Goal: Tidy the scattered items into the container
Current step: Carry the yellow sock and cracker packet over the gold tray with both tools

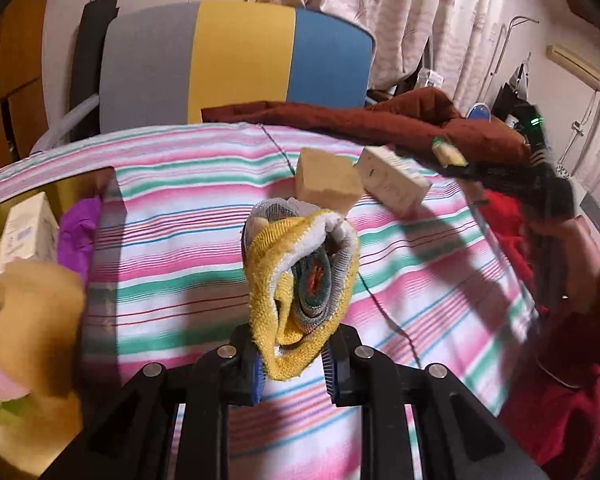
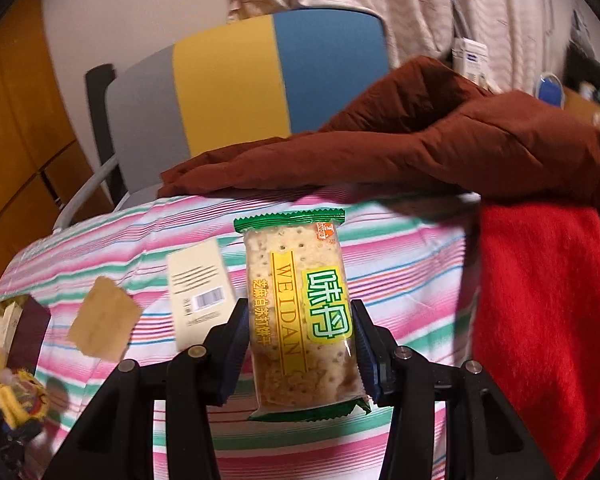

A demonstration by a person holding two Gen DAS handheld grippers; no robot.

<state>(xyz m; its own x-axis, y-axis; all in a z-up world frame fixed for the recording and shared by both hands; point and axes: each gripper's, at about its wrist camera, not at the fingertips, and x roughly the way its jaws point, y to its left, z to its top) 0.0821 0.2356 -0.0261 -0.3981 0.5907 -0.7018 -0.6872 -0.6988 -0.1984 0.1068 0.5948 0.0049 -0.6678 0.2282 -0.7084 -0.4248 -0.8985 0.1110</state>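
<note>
While the left hand-held gripper (image 1: 294, 364) pinches a yellow cloth (image 1: 300, 280), the right hand-held gripper (image 2: 300, 356) clamps a cracker packet (image 2: 300, 312)

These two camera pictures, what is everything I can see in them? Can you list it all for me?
Rolled cloth: one, yellow and white, held in the left gripper.
Cracker packet: one, green and yellow, held in the right gripper.
Sponge block: one, tan, on the striped cloth.
Box: one, cream, beside the sponge block.
Container: one, dark, at the left, already holding items.
Striped cloth: one, pink, green and white, covering the surface.
Brown jacket: one, at the far edge.
Red fabric: one, at the right.
Chair: one, grey, yellow and blue, behind.
Curtain: beige, background.
Left gripper: black, shut.
Right gripper: black, shut.
</note>
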